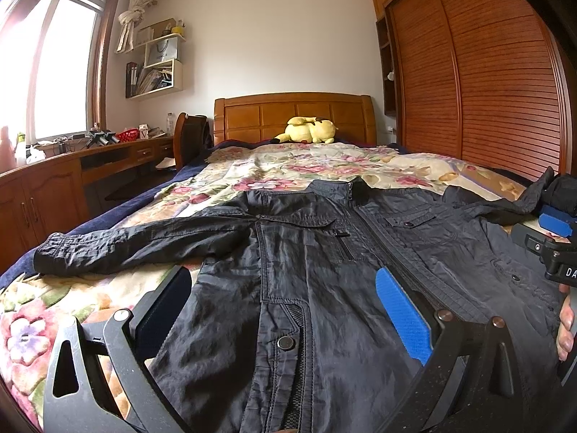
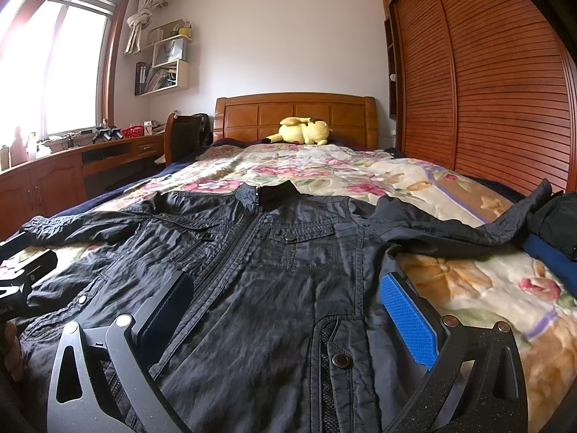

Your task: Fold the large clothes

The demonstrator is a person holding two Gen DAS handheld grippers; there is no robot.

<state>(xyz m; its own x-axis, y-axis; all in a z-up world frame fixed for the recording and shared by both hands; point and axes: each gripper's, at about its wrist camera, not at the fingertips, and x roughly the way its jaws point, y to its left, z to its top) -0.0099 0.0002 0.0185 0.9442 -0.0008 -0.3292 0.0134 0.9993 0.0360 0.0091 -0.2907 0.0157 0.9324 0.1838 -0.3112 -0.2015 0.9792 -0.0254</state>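
Nearest the cameras, both grippers hang low over the near hem of a black jacket [image 1: 306, 270] that lies face up and zipped on the bed. The left gripper [image 1: 285, 306] has its jaws spread wide, one finger over the jacket's left edge and the blue-padded one beside the zipper, with nothing between them. The right gripper [image 2: 288, 310] is likewise spread apart and empty over the jacket's right front panel, its blue pad at the jacket's right edge. At the right border of the left view, fingers of a hand [image 1: 566, 324] show on the other tool. The jacket is flat on a floral bedspread [image 2: 450, 288], collar toward the far end, left sleeve stretched out to the left, right sleeve [image 2: 468, 227] stretched to the right with its cuff lifted onto a pile of dark clothes [image 2: 555, 223] at the bed's right edge. Farther off, a yellow plush toy [image 1: 310, 130] lies against the wooden headboard [image 1: 292, 112]. On the left stand a wooden desk [image 1: 72, 166] under a bright window [image 1: 61, 72], and a slatted wooden wardrobe [image 1: 487, 72] fills the right side.
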